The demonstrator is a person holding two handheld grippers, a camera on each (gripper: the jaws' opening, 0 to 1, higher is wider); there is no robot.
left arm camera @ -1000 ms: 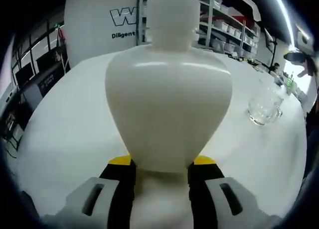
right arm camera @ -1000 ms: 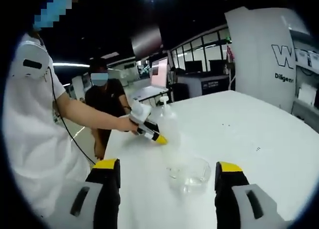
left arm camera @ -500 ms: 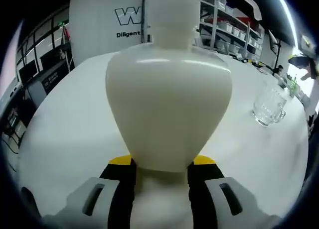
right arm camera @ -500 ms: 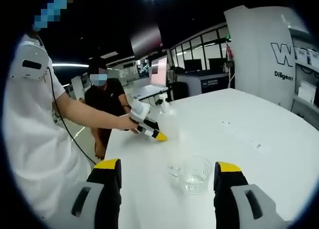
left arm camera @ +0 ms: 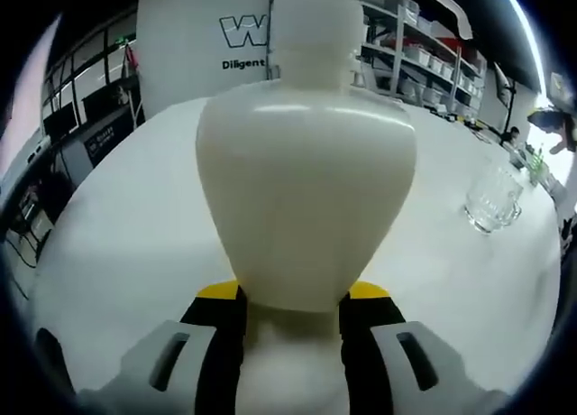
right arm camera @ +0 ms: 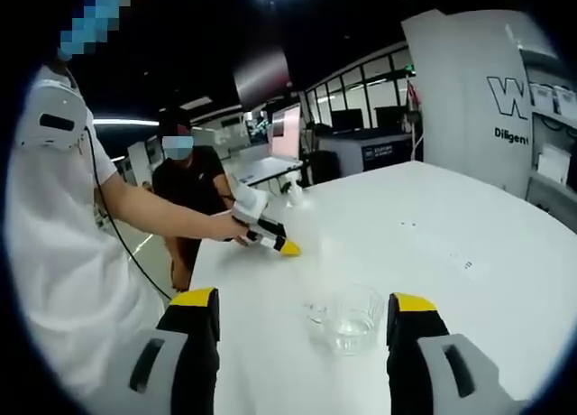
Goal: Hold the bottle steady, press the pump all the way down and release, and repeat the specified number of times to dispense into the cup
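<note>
A white pump bottle (left arm camera: 306,189) stands close up in the left gripper view, and my left gripper (left arm camera: 293,299) is shut on its lower body. Its neck and cap rise to the top of that view. A clear glass cup (left arm camera: 492,197) stands on the white table to the right of the bottle. In the right gripper view my right gripper (right arm camera: 302,305) is open above the table, with the glass cup (right arm camera: 347,318) standing just beyond its jaws. Farther back, the left gripper (right arm camera: 263,231) holds the bottle (right arm camera: 302,218), which looks blurred.
A large white round table (right arm camera: 451,253) carries everything. The person holding the grippers (right arm camera: 63,235) stands at the left of the right gripper view, with another person (right arm camera: 189,176) behind. Shelving (left arm camera: 424,54) and a white panel with lettering (left arm camera: 207,45) stand beyond the table.
My left gripper has shifted a little with the bottle in it, so the cup now sits farther right in its view. The right gripper has stayed open over the cup.
</note>
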